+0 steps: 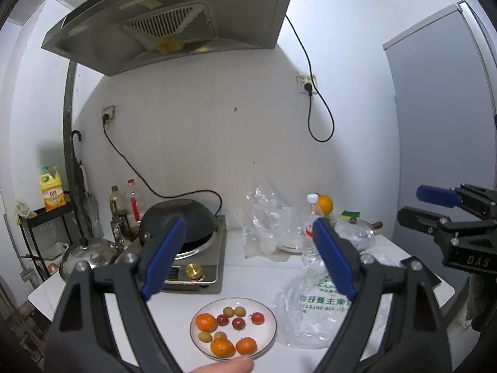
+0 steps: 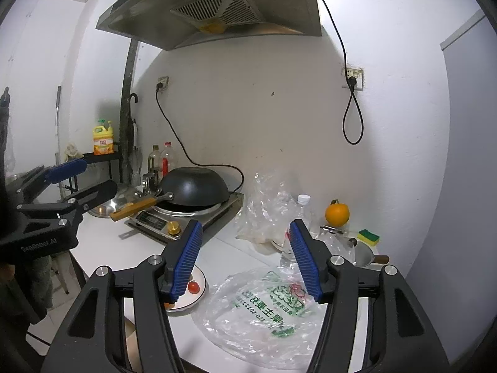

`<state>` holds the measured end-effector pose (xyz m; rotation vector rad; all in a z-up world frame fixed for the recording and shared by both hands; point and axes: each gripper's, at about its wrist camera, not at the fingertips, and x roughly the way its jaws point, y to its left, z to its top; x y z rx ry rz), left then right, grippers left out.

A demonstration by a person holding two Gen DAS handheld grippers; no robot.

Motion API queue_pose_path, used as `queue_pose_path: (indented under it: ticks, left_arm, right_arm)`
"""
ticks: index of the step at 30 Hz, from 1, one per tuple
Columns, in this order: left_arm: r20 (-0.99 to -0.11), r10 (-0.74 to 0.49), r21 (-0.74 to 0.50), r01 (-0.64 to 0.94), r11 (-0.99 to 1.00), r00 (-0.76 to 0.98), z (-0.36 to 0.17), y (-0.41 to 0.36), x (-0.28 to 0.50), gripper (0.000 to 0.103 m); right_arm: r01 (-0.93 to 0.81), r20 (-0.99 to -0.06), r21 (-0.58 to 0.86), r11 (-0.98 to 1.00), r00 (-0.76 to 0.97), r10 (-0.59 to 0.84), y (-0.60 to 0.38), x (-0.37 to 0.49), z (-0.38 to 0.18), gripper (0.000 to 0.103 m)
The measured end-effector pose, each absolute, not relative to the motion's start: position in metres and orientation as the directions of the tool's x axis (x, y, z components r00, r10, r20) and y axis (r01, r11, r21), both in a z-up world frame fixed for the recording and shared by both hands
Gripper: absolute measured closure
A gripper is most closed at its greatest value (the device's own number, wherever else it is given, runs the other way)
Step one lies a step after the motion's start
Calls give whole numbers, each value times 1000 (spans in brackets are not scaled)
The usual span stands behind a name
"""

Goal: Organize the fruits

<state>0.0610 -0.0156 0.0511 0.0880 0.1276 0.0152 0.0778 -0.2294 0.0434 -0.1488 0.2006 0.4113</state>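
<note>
Left wrist view: a white table against a white wall carries a plate of fruit; the left gripper and right gripper both have their jaws apart, holding nothing.

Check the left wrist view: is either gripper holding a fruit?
No. The left gripper and right gripper are both open and empty, while the small fruits lie on the white plate.
</note>
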Motion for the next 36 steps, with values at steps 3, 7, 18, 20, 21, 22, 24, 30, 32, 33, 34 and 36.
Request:
queue_pose_path:
  ticks: [3, 7, 18, 20, 21, 22, 24, 30, 32, 33, 34, 36]
  left_arm:
    - [-135, 14, 89, -2, 996, 991, 51, -15, 62, 18]
    - [-139, 13, 86, -1, 996, 990, 49, -14, 64, 18]
    - [-151, 8, 78, 4, 997, 988, 47, -14, 76, 18]
    - [-152, 4, 73, 7, 997, 988, 46, -14, 77, 18]
    - [-150, -2, 65, 12, 998, 989, 45, -14, 77, 18]
    - [-149, -6, 61, 15, 998, 989, 45, -14, 77, 18]
    - [-149, -5, 60, 14, 998, 989, 44, -14, 78, 18]
    - [-151, -4, 47, 11, 999, 989, 44, -11, 80, 18]
    - [-155, -6, 48, 14, 999, 988, 43, -11, 81, 18]
    - [-158, -8, 48, 16, 999, 987, 43, -12, 81, 18]
    - [-161, -10, 45, 18, 999, 987, 42, -12, 82, 18]
    - [-165, -13, 43, 20, 999, 986, 41, -12, 83, 18]
  right_arm:
    - [-410, -224, -101, 906, 897, 381, -230, 79, 43, 41]
    - [-411, -226, -102, 906, 896, 382, -230, 80, 43, 41]
    - [-418, -231, -94, 903, 892, 389, -230, 88, 42, 41]
    - [-418, -233, -94, 904, 892, 388, -230, 89, 42, 41]
    - [-417, -233, -94, 904, 892, 387, -230, 89, 42, 41]
    - [-416, -234, -93, 904, 892, 387, -230, 89, 42, 41]
    - [-418, -234, -90, 904, 891, 389, -231, 89, 42, 41]
    - [-417, -235, -93, 904, 892, 387, -231, 89, 42, 41]
    - [-418, -238, -94, 904, 891, 387, -230, 90, 42, 41]
    - [-418, -239, -94, 904, 891, 387, -230, 90, 42, 41]
    - [-419, -241, -95, 903, 890, 387, -229, 91, 41, 41]
    - [-419, -242, -94, 903, 890, 387, -229, 92, 41, 41]
